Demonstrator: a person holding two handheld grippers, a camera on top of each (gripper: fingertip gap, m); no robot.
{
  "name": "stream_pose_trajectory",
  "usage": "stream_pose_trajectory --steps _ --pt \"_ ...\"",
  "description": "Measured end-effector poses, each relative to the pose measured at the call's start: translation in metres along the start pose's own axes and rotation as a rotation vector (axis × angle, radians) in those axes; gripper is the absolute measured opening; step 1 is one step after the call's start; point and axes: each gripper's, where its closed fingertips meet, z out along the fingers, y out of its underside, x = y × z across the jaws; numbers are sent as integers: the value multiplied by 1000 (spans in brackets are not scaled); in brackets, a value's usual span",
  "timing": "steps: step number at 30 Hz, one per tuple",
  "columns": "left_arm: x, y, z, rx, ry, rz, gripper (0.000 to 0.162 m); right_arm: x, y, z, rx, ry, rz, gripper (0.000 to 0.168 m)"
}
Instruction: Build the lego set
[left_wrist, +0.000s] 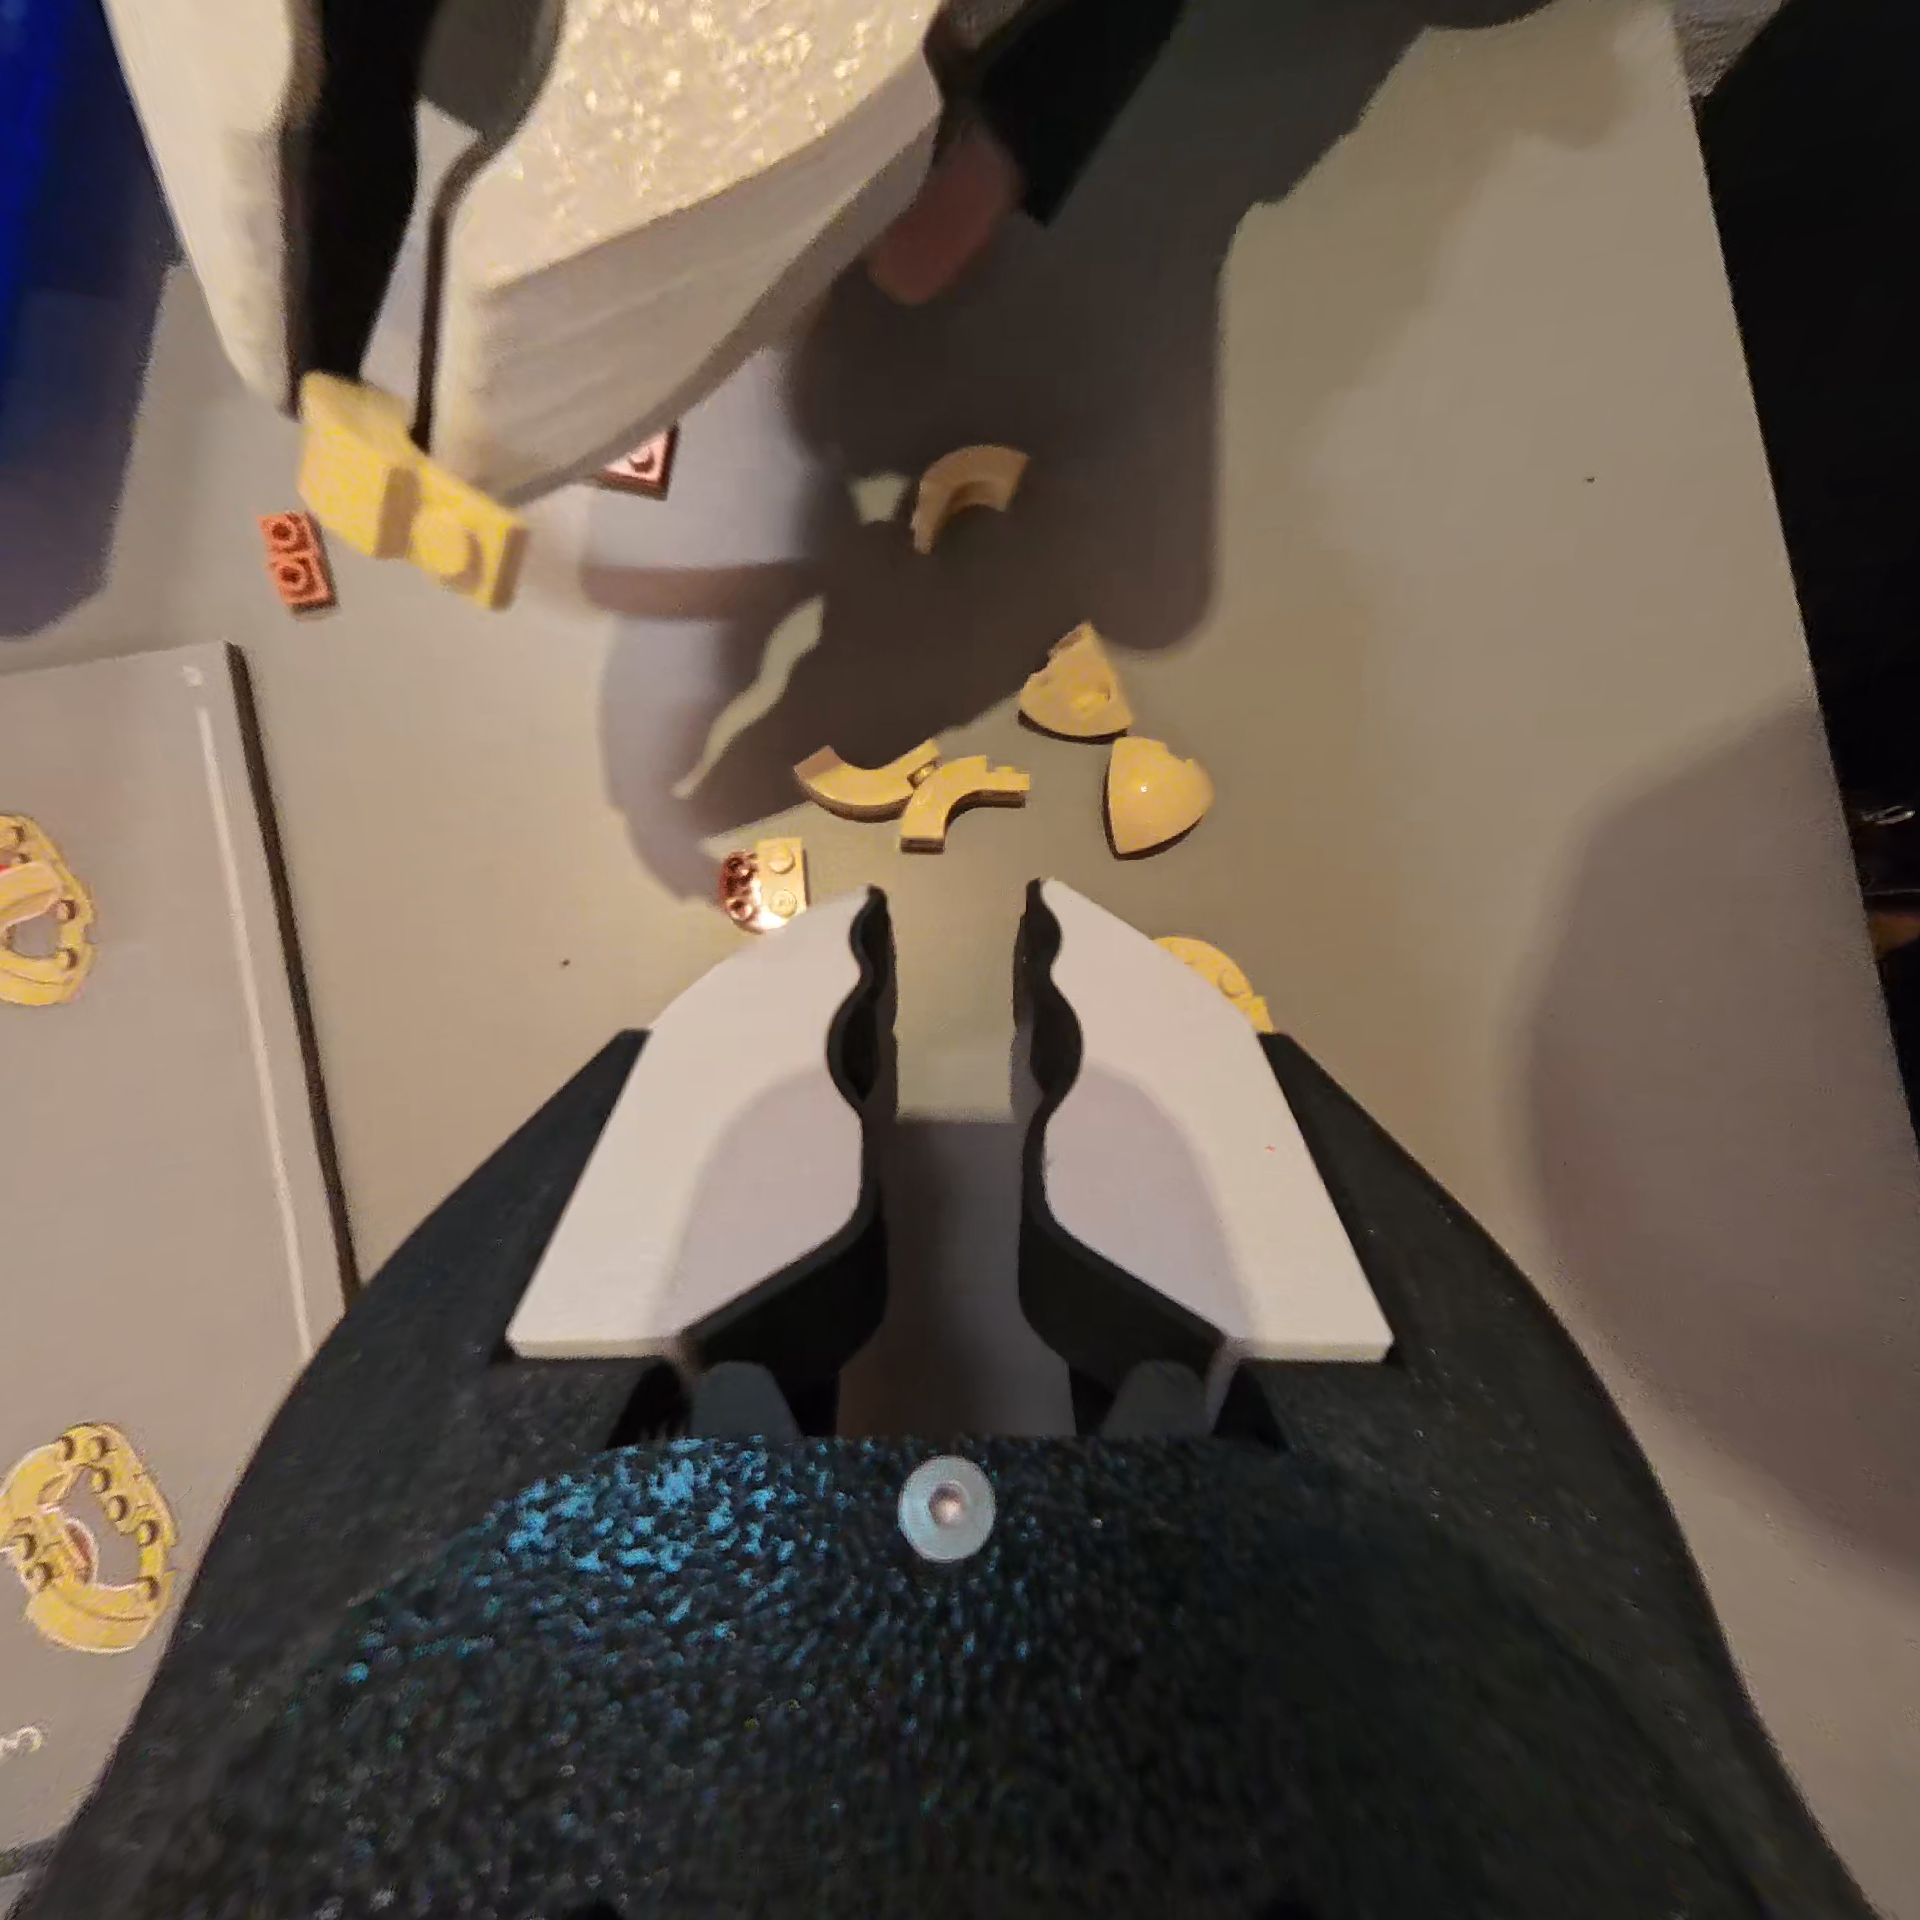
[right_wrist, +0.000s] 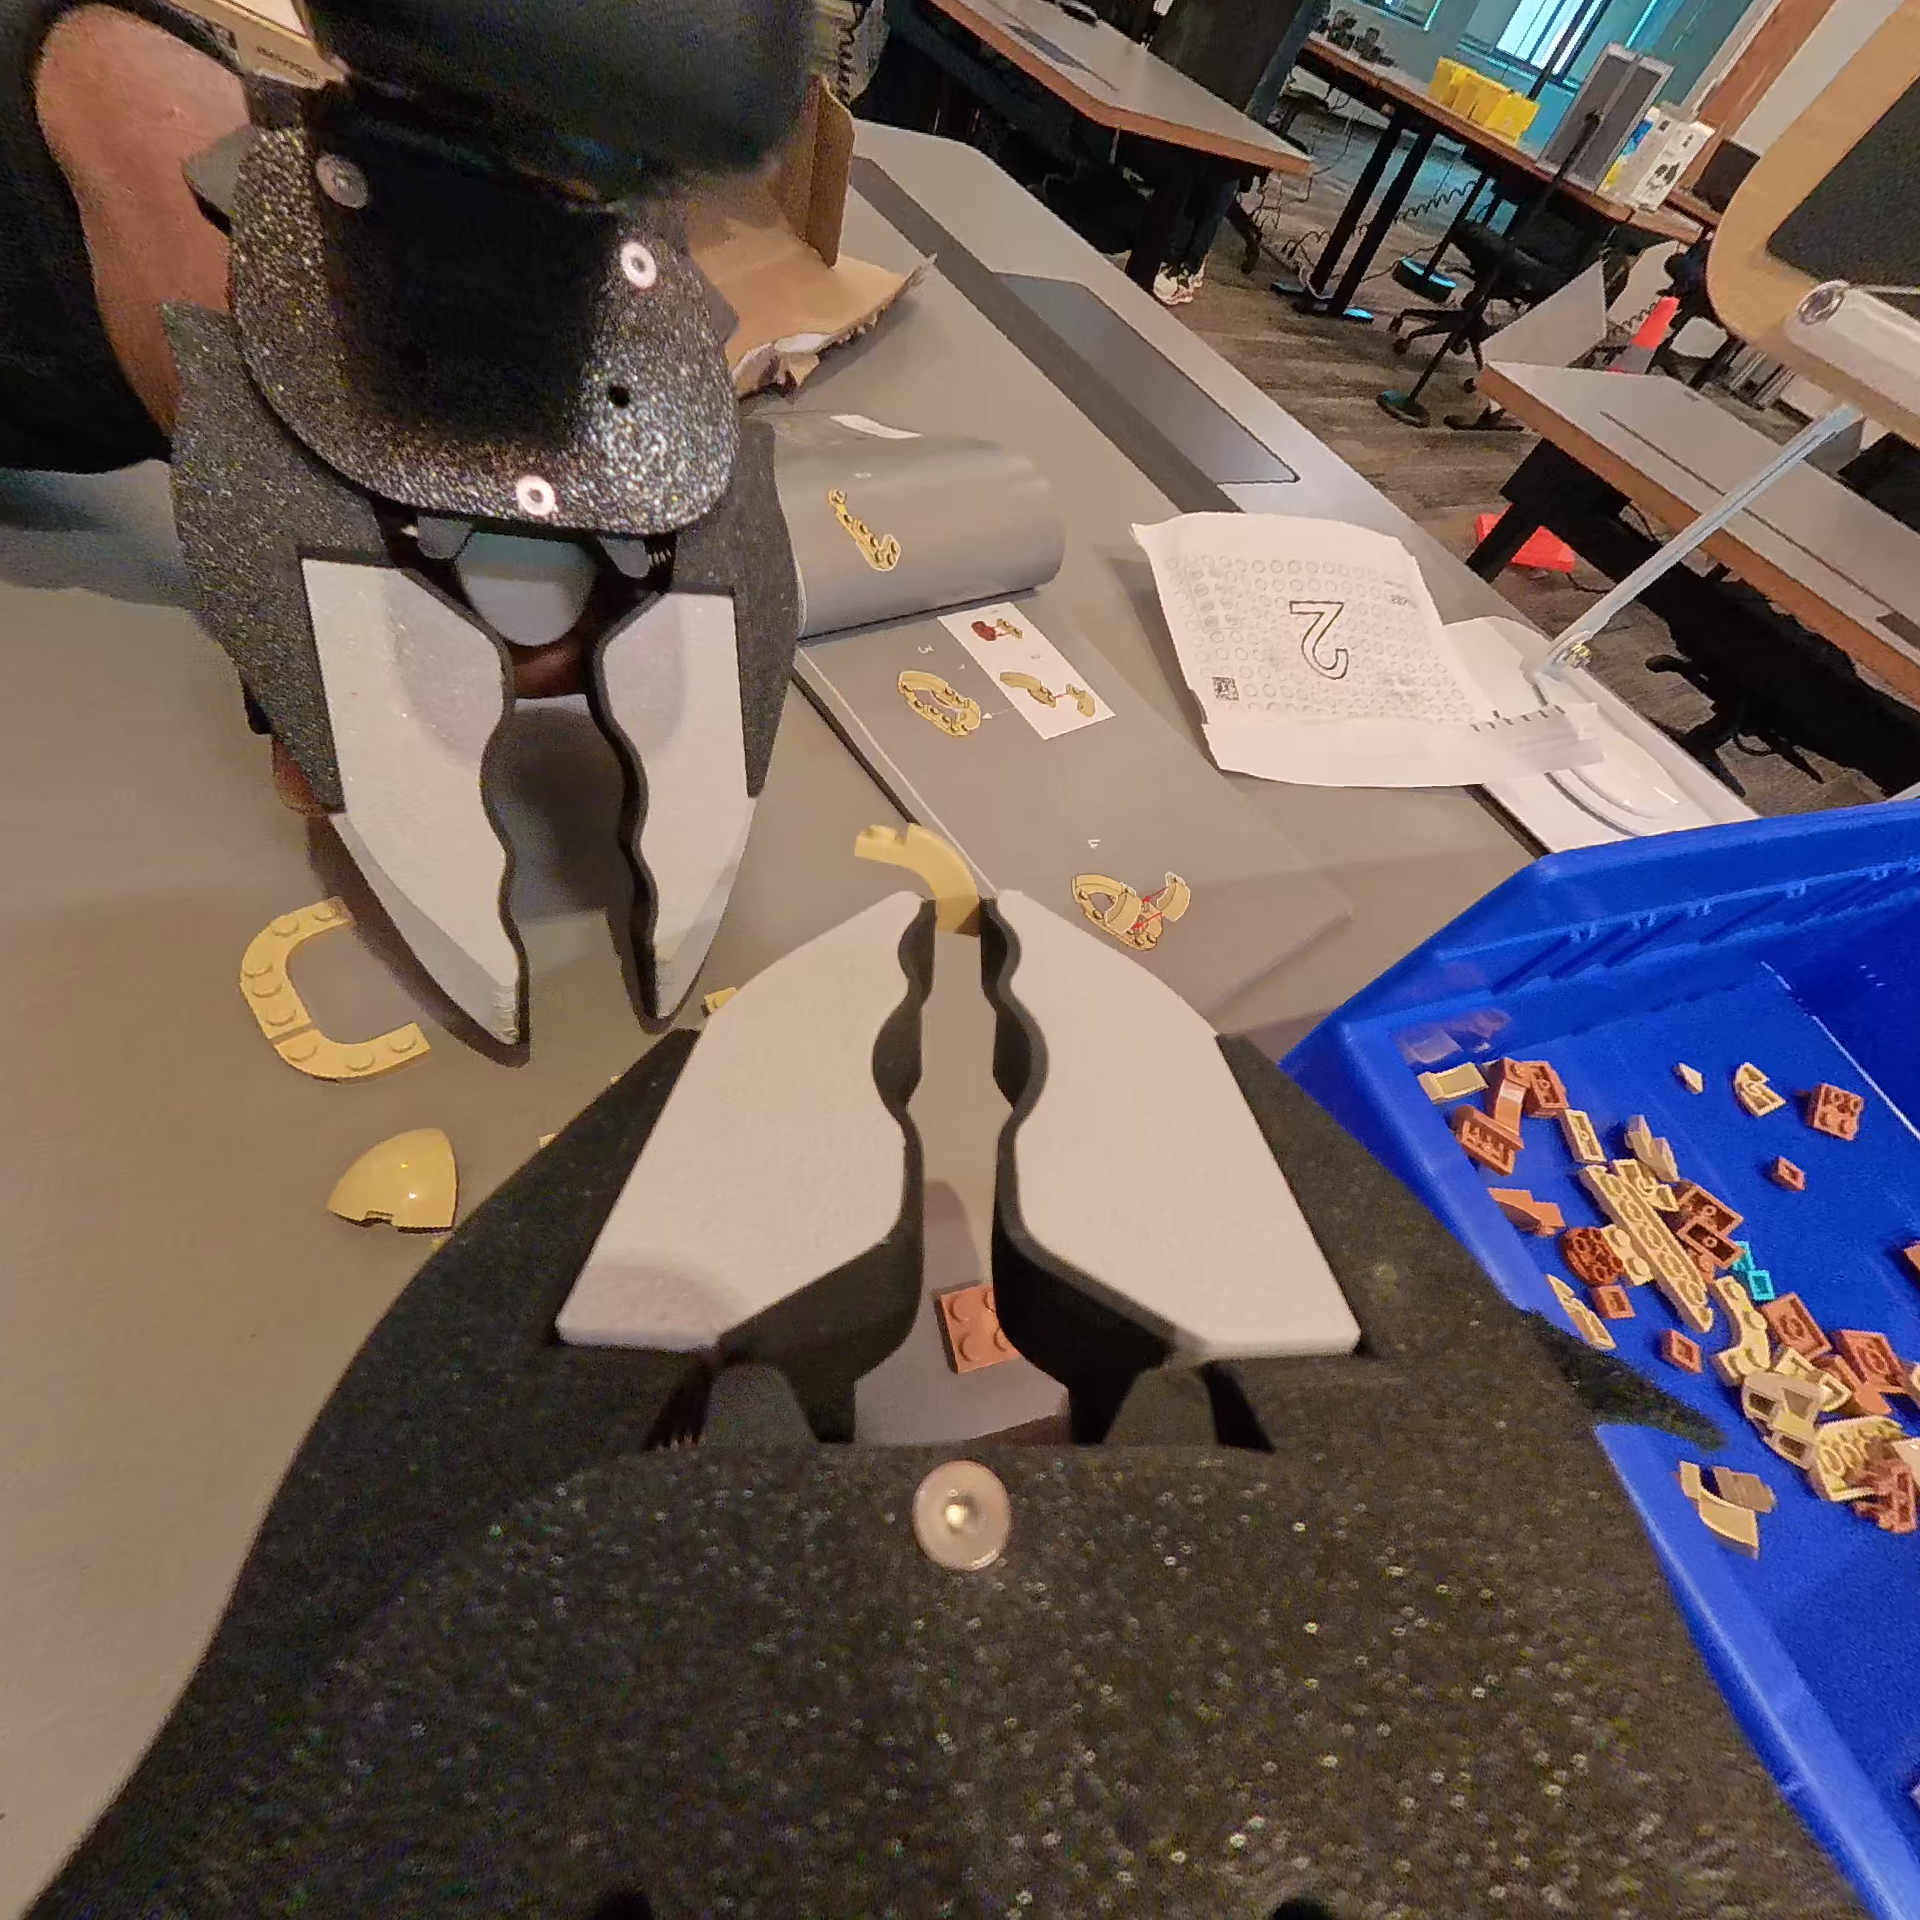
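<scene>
Only rightward, blue bin (right_wrist: 1621, 1039) of bricks (right_wrist: 1662, 1247)

Tan arch piece (right_wrist: 920, 868) pinched, raised

An open-plan office: rows of desks (right_wrist: 1122, 94) and rolling chairs (right_wrist: 1475, 270).

The left wrist view is taken from close above the grey table (left_wrist: 1351, 520), looking steeply down along the left gripper (left_wrist: 954, 904) at scattered tan pieces. The right wrist view is set lower and flatter, facing across the table (right_wrist: 125, 727) toward far desks, with a blue bin (right_wrist: 1558, 935) at right. Shared by both are the tan dome piece (left_wrist: 1155, 795) (right_wrist: 400, 1179), the instruction booklet (left_wrist: 125, 935) (right_wrist: 1039, 790) and each opposite gripper.
</scene>
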Motion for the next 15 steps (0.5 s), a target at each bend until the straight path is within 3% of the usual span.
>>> stream_pose_trajectory --steps 6,15 --pt "-34 0 -15 36 -109 102 24 0 -1 0 4 0 -2 8" --pt "-43 0 -2 -36 -72 173 20 0 0 0 6 -2 -5 8"
